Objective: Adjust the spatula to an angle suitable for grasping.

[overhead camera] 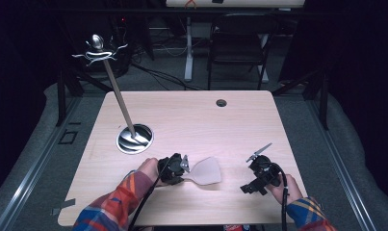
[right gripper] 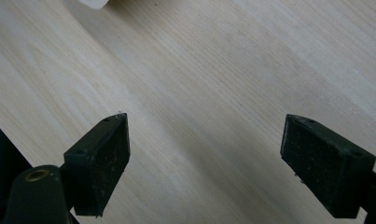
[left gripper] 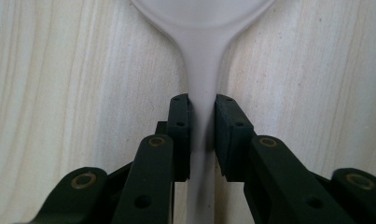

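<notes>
High view: pale wooden counter [overhead camera: 191, 120], person's sleeves in plaid coming in from the bottom edge. Left claw [overhead camera: 181, 166] low on the near-left part of the counter, gripped in the left hand [overhead camera: 150, 169], pointing toward the right. Translucent white spatula [overhead camera: 206, 171] lying flat just past it, blade toward the counter's middle, handle running back into the claw. Right claw [overhead camera: 253, 185] near the right front corner, well apart from the spatula, held in the right hand [overhead camera: 285, 188], grey plate sticking up behind it. Farther left, a round metal base [overhead camera: 135, 138] on the counter with a wooden pole [overhead camera: 118, 94] leaning up out of it to a cluster of metal hooks [overhead camera: 99, 52] at the top. Small round hole [overhead camera: 221, 102] near the far edge of the counter. Dark folding chair [overhead camera: 239, 45] beyond the counter.

Left gripper view: spatula handle [left gripper: 202, 93] dead centre between the two black pads [left gripper: 180, 135], both pads flush against its sides, blade widening out at the top of frame. Left claw clamped on the spatula handle; spatula resting on the wood grain beneath.

Right gripper view: right claw [right gripper: 204, 163] spread wide apart, nothing but bare wood between the pads [right gripper: 104, 158]. Corner of something white [right gripper: 94, 3] at the top left edge, too little to identify.
</notes>
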`<action>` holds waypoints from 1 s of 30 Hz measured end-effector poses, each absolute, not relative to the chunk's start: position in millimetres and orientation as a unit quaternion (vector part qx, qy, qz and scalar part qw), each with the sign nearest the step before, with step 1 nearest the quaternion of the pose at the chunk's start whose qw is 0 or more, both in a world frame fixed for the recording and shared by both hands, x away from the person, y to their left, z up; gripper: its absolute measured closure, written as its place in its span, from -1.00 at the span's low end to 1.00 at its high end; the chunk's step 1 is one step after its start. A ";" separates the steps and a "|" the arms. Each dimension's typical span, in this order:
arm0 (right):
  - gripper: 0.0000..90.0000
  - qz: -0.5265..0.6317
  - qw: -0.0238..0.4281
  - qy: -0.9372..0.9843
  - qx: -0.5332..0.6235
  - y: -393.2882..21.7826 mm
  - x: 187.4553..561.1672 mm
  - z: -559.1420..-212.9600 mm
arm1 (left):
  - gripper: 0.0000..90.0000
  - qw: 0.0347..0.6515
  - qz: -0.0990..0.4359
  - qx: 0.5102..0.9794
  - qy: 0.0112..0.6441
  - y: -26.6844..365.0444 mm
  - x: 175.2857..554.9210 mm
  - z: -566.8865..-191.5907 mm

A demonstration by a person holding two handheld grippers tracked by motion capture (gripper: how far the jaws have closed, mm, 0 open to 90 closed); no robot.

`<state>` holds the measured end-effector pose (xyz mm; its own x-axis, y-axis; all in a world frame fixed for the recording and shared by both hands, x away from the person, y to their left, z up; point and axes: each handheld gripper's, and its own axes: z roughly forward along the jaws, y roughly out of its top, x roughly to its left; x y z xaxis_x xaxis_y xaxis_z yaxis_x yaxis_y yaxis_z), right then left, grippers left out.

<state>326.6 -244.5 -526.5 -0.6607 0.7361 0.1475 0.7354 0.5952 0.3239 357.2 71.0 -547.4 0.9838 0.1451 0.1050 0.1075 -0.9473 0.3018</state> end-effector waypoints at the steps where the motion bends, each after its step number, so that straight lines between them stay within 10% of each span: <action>1: -0.66 0.181 0.001 0.893 0.412 -244.7 326.7 -526.7 | 0.73 0.150 0.068 0.985 0.056 70.7 357.0 -547.5; 16: -0.66 0.181 -0.006 0.891 0.416 -244.1 326.5 -528.7 | 0.74 0.140 0.137 0.970 -0.145 58.0 352.9 -540.8; 20: -0.66 0.176 -0.008 0.893 0.415 -244.4 326.7 -528.5 | 0.63 0.132 0.146 0.973 -0.122 57.4 362.9 -549.5; 24: -0.66 0.178 -0.005 0.892 0.415 -244.6 326.2 -528.2 | -0.01 0.136 0.139 0.979 -0.057 70.5 367.8 -542.9; 30: -0.66 0.170 -0.007 0.899 0.404 -245.7 326.7 -526.2 | 0.00 0.115 0.141 0.983 0.002 120.8 370.9 -525.2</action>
